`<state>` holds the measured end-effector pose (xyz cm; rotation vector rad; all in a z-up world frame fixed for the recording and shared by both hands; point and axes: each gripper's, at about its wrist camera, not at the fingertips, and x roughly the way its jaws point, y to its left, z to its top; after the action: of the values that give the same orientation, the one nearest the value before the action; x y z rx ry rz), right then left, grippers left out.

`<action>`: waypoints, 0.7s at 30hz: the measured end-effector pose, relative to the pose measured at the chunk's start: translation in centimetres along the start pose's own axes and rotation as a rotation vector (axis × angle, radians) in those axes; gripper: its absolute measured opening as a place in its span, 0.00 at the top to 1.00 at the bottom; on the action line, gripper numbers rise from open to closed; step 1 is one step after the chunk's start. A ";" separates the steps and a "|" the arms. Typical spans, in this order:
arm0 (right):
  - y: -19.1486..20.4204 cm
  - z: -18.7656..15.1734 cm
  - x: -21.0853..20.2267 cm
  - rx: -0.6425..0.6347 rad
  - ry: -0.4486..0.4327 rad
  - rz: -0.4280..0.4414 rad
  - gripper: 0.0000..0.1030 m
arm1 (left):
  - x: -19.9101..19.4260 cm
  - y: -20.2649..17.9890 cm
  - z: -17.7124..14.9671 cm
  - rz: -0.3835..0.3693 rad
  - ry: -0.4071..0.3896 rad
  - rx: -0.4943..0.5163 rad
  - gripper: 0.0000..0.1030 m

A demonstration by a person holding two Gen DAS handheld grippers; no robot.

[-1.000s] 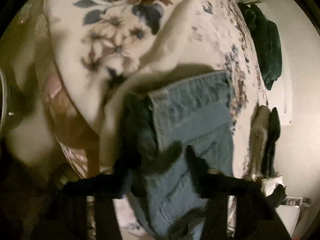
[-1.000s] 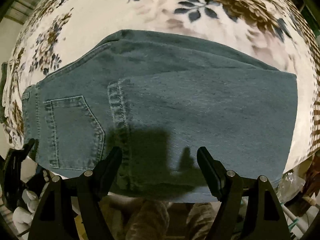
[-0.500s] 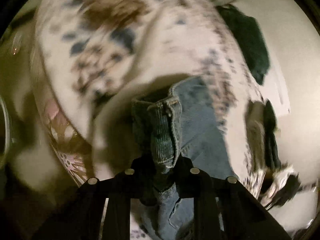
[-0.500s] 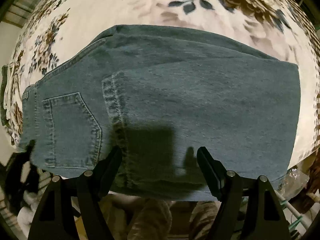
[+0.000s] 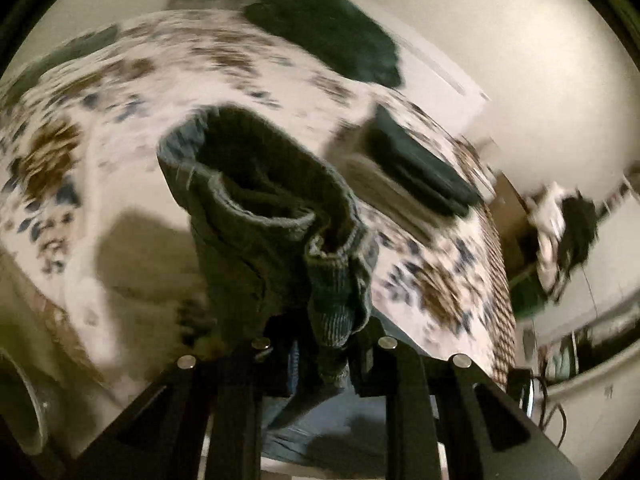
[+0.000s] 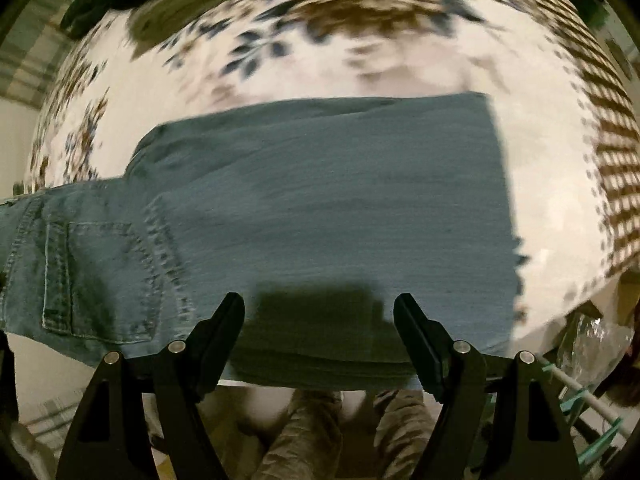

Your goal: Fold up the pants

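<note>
Pants (image 6: pixel 320 208) lay long axis 9-to-3; left tongs (image 5: pixel 328 340) clamped waistband at 9, right tongs (image 6: pixel 320 320) gaped, unladen.

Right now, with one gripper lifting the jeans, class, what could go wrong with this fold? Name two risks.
1. The left gripper pinches only a narrow bunch of the jeans at the waistband, so the denim might slip out mid-lift.
2. The right gripper hangs open above the folded legs, pinning nothing, so pulling may drag the layers across the floral blanket and misalign them.
</note>
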<state>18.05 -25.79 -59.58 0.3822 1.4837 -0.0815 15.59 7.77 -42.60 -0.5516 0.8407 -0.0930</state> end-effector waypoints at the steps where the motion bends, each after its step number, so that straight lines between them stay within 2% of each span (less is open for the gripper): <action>1: -1.2 0.2 -0.3 0.014 -0.006 0.001 0.23 | 0.2 -1.9 -0.7 -0.008 0.006 0.045 0.85; 4: -5.4 0.1 -1.3 0.063 -0.025 -0.001 0.23 | 1.3 -6.3 -3.0 -0.040 0.050 0.140 0.85; 8: -11.3 -0.2 -2.1 0.126 -0.034 -0.016 0.23 | 4.7 -11.3 -7.9 -0.054 0.152 0.279 0.86; 10: -13.6 -0.3 -2.2 0.152 -0.018 -0.014 0.23 | 7.4 -12.4 -10.9 -0.018 0.218 0.358 0.86; 12: -15.3 -0.4 -2.5 0.154 -0.012 -0.001 0.23 | 9.9 -12.6 -13.1 0.033 0.300 0.398 0.85; 15: -16.7 -0.1 -3.2 0.128 -0.014 0.038 0.23 | 12.4 -12.7 -14.9 0.095 0.426 0.422 0.78; 18: -16.4 0.8 -3.6 0.092 -0.024 0.134 0.20 | 11.8 -13.5 -15.3 0.040 0.482 0.436 0.54; 19: -15.9 1.1 -3.7 0.083 -0.025 0.160 0.18 | 11.4 -13.8 -15.2 0.025 0.508 0.442 0.35; 20: -15.2 1.5 -3.6 0.069 -0.025 0.212 0.18 | 11.1 -13.7 -15.4 0.022 0.523 0.448 0.22; 21: -14.4 2.0 -3.5 0.050 -0.019 0.269 0.18 | 10.1 -13.8 -15.1 0.014 0.529 0.449 0.22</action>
<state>15.48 -40.48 -58.99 0.6161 1.4011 0.0924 13.24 -13.42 -50.73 -0.0899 1.2927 -0.4172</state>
